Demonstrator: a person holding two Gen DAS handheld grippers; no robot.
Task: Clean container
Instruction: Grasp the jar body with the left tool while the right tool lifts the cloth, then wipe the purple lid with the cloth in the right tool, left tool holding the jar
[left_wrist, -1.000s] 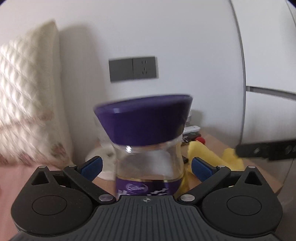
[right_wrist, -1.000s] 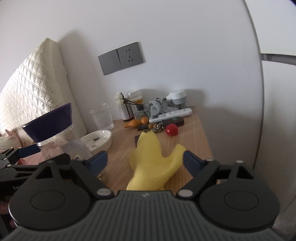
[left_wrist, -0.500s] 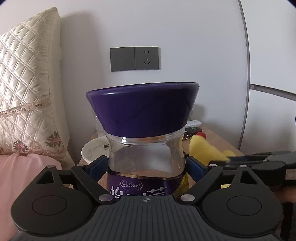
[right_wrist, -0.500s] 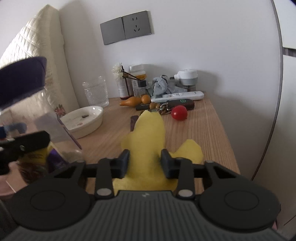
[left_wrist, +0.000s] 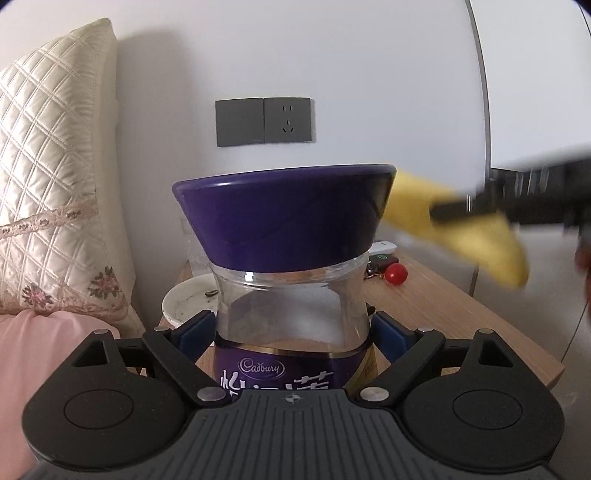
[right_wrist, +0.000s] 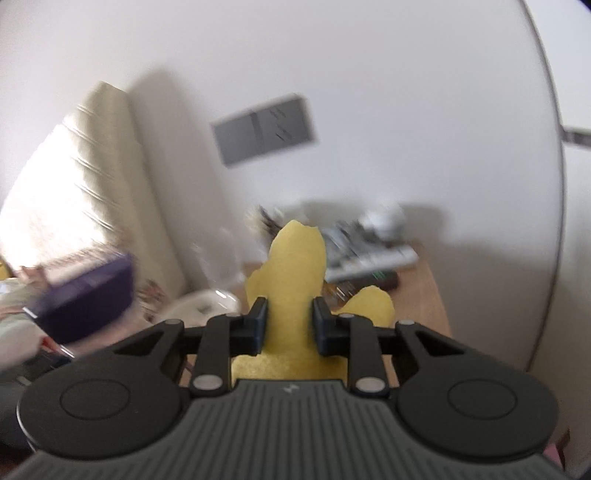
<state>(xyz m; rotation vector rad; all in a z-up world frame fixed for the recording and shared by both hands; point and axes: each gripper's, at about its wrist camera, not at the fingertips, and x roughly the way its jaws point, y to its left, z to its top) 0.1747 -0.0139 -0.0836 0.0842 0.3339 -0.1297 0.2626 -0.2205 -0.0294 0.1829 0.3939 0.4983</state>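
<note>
The clear glass jar (left_wrist: 291, 314) stands upright, waisted below its wide, flared purple plastic lid (left_wrist: 284, 218) — the lid is on. A purple label with a gold band and the word Cadbury wraps its lower body. It sits above the near edge of a wooden bedside table, its sides between blue pads. The floppy yellow cleaning cloth (right_wrist: 291, 291) is lifted off the table — pinched mid-length, its free end pointing forward. In the left wrist view it shows blurred, just right of the lid's rim.
</note>
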